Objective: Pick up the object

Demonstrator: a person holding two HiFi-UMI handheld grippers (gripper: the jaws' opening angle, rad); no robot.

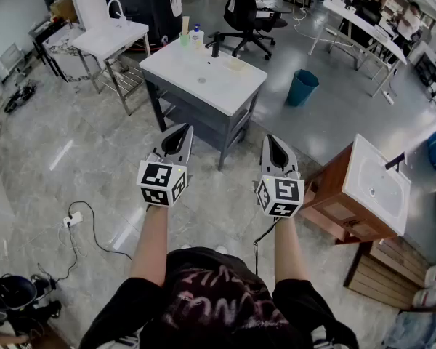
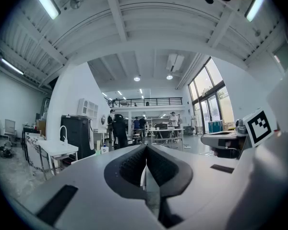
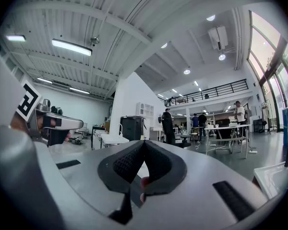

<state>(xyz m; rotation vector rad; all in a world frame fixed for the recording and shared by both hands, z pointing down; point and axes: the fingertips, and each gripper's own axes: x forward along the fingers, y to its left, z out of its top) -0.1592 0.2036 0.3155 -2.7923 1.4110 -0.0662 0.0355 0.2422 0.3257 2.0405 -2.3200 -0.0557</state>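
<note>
A white-topped vanity table stands ahead of me on the floor. On its far side are a white bottle with a blue cap, a green cup, a black faucet and a small pale yellowish thing. My left gripper is held level short of the table's near edge, jaws shut with nothing between them. My right gripper is beside it, also shut and empty. In the gripper views the left gripper's and right gripper's pads meet at the tips.
A second white table stands at the back left, and an office chair behind the vanity. A blue bin sits to its right. A wooden cabinet with a white sink is close on my right. A power strip and cable lie on the floor at left.
</note>
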